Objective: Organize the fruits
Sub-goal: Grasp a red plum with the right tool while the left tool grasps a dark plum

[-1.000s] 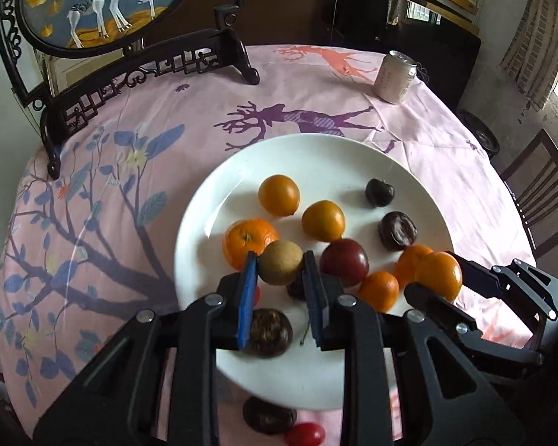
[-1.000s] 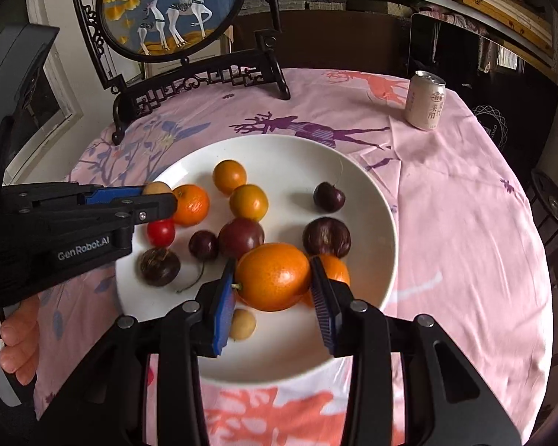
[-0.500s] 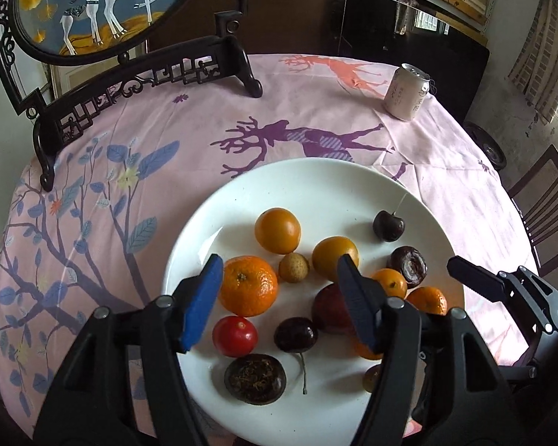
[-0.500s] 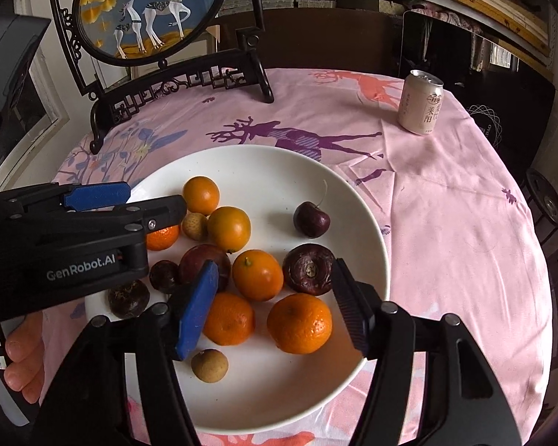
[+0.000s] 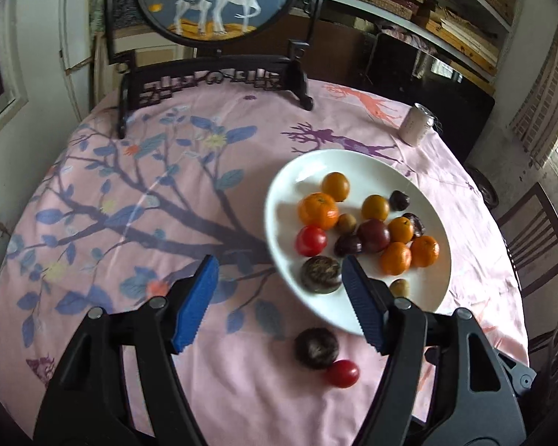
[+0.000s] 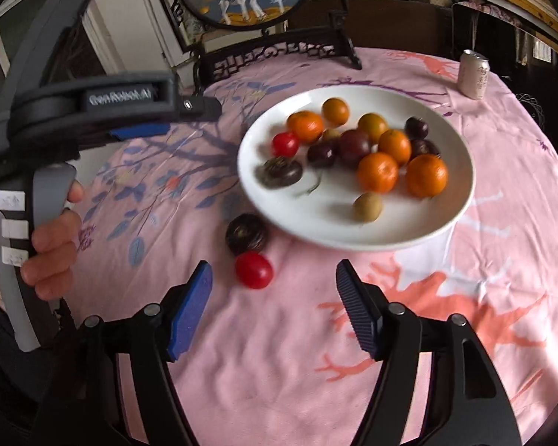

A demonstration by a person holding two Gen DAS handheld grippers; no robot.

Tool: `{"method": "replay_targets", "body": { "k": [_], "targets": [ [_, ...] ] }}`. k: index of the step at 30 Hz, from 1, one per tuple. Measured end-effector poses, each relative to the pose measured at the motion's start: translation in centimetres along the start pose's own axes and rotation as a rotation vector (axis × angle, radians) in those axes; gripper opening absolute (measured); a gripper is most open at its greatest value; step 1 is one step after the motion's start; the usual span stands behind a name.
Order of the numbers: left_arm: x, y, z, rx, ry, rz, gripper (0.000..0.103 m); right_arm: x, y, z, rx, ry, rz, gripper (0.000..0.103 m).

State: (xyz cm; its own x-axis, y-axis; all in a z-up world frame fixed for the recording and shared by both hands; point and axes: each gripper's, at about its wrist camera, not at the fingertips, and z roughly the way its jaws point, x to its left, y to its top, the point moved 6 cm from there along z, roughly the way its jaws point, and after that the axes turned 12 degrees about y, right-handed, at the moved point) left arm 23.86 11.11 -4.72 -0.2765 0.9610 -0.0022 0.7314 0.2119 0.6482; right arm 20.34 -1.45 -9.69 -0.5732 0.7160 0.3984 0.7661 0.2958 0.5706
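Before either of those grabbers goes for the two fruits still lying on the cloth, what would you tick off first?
1. Left gripper open and holding nothing: ok.
2. Right gripper open and holding nothing: ok.
3. Red tomato and dark fruit off the plate, in plain view on the cloth: ok.
4. The two apart enough to grab one alone: not ok, they touch.
5. Room on the plate: ok, its near side is bare apart from one small brown fruit.
6. Fruit on the plate lying still: cannot tell, the picture is blurred there.
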Motion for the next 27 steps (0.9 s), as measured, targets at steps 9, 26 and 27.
{"method": "replay_targets", "body": {
  "k": [9,26,27],
  "targets": [
    [7.9,-4.9,-1.3,0.003,0.083,-0.116,0.076,1.2,-0.1,4.7,0.055,-0.065,-0.078,0.062],
    [-1.6,-8.9,0.6,0.083,-0.008,0.128,0.076,-2.7,-3.4,-0.6,0.024,-0.127,0.029,0.031],
    [-2.4,-9.0,1.0,0.085,0.000,0.147,0.076,-3.2,-3.9,-1.1,0.019,-0.129,0.044,0.031]
  ]
}}
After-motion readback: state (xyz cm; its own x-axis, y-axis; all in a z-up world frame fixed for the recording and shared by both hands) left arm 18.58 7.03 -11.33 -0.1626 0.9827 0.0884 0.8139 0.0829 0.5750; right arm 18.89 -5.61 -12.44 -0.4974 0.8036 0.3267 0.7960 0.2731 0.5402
